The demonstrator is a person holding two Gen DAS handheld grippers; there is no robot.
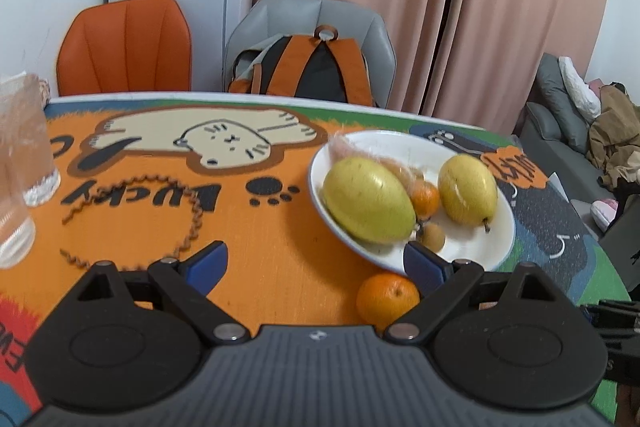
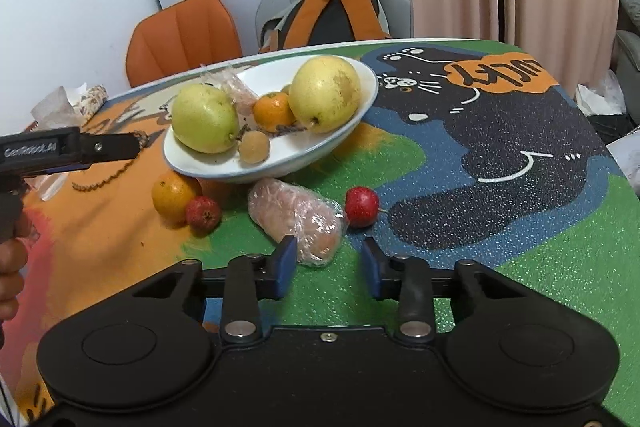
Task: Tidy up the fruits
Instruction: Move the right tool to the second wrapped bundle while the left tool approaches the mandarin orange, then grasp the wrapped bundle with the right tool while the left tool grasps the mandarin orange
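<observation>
A white plate (image 2: 340, 143) (image 1: 496, 227) holds two yellow pears (image 2: 205, 117) (image 1: 368, 201), a small orange (image 2: 273, 111), a brown longan (image 2: 253, 146) and a wrapped item (image 2: 236, 89). On the mat in front lie an orange (image 2: 173, 195) (image 1: 387, 298), two red fruits (image 2: 203, 214) (image 2: 361, 207) and a plastic-wrapped fruit (image 2: 298, 219). My right gripper (image 2: 329, 267) is open just in front of the wrapped fruit. My left gripper (image 1: 316, 267) is open and empty, with the loose orange near its right finger.
A braided cord (image 1: 192, 211) lies on the cartoon cat mat (image 1: 160, 227). Clear plastic cups (image 1: 24, 155) stand at the left. An orange chair (image 1: 126, 47) and a grey chair with a backpack (image 1: 316, 67) stand behind the table. A sofa (image 1: 560, 115) is at the right.
</observation>
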